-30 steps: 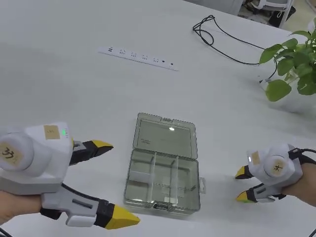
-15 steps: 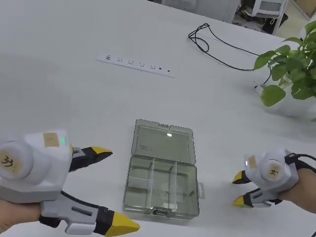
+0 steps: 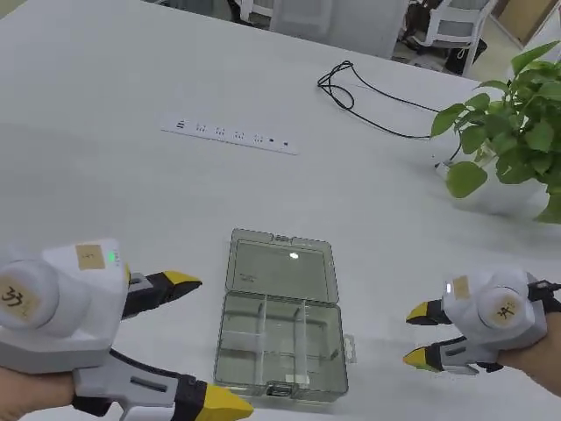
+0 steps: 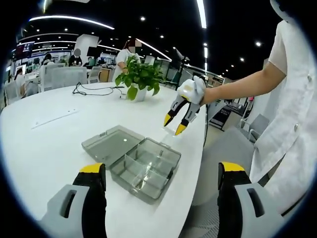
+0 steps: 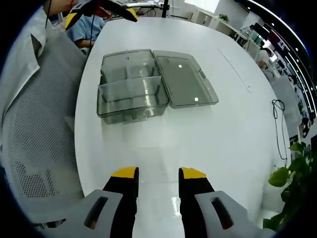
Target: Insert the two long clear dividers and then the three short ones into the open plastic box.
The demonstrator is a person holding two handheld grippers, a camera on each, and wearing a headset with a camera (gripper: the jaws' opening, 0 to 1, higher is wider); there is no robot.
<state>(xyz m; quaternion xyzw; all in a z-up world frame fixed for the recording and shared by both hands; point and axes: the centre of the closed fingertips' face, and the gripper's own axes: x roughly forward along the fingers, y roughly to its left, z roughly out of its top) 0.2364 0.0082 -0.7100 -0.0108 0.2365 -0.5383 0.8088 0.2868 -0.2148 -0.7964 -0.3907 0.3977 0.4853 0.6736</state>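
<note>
Plastic box (image 3: 280, 351) sits open on the white counter (image 3: 105, 175), near the edge closest to the person. Its lid (image 3: 280, 263) is folded back flat on the far side of the box. Clear dividers (image 3: 263, 329) stand inside and split the tray into compartments: two long ones run from the front wall toward the lid, with short cross pieces between them. The exact number of short pieces cannot be told.

Left gripper (image 3: 210, 343) hovers just beside the left wall of the box. Its yellow-tipped fingers (image 3: 219, 402) are spread wide and hold nothing. Right gripper (image 3: 415, 334) hovers to the right of the box, clear of it. Its fingers (image 3: 421, 356) stand apart with a narrower gap, also empty. In the right gripper view, both tips point toward the box across bare counter.

Beyond the lid, well apart from the box, lies a white power strip (image 3: 230, 134). Farther back is a looped black cable (image 3: 351, 83). A potted plant (image 3: 508, 132) stands beyond the box to its right.
</note>
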